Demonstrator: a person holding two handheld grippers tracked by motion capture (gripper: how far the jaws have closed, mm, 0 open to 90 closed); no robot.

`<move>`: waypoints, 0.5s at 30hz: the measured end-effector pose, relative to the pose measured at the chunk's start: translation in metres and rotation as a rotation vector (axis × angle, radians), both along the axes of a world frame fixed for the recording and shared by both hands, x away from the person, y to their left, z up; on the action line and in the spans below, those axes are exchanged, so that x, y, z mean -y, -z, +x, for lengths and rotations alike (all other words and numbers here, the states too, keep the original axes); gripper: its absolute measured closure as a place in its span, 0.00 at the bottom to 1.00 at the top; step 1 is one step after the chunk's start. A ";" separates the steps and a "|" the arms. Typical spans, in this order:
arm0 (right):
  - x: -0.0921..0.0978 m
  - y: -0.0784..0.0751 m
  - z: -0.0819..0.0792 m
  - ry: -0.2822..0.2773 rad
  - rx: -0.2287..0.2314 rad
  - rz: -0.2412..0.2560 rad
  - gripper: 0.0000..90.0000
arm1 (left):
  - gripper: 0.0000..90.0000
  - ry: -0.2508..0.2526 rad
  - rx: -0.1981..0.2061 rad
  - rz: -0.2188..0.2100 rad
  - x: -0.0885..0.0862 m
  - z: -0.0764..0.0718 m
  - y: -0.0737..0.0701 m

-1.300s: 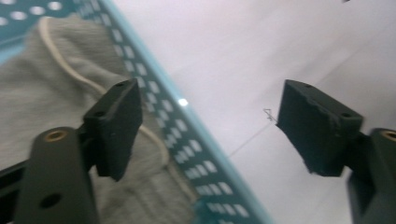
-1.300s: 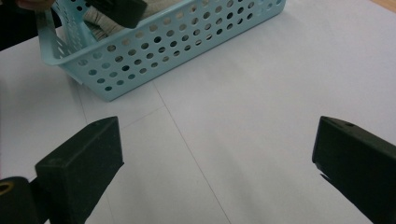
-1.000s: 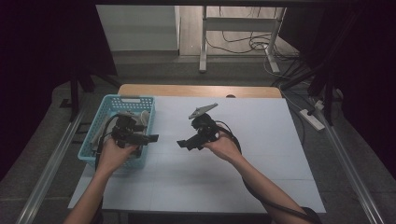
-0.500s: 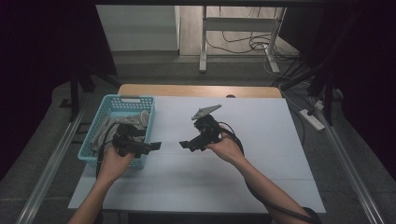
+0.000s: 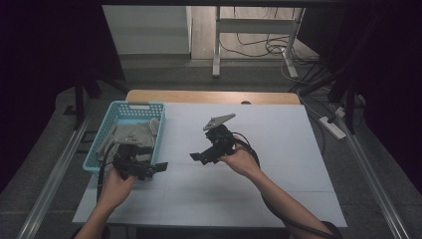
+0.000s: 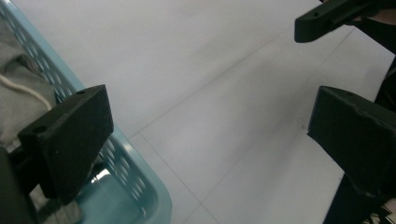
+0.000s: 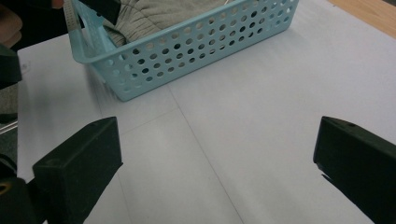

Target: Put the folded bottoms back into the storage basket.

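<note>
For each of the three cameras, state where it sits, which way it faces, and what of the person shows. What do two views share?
High view: above the near side, looking forward and down on the table; both forearms show.
Left gripper view: on the left claw, facing across the table; its open jaws show.
Right gripper view: on the right claw, facing the basket; its open jaws show.
All share the basket.

lit: bright tabletop | surround: dark | near claws: blurred
</note>
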State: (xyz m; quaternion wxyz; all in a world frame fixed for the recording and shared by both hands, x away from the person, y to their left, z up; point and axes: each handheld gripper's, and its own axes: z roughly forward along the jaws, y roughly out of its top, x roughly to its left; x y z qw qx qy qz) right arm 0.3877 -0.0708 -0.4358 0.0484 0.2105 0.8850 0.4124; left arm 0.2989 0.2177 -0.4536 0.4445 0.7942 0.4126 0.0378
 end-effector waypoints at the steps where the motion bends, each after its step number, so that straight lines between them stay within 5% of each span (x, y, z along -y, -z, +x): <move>1: 0.000 0.000 0.000 -0.002 -0.002 0.000 0.02 | 0.01 0.001 0.000 -0.004 -0.001 -0.002 0.001; 15: -0.005 0.006 -0.011 -0.029 -0.023 -0.014 0.02 | 0.00 -0.016 0.010 -0.018 -0.017 -0.039 0.006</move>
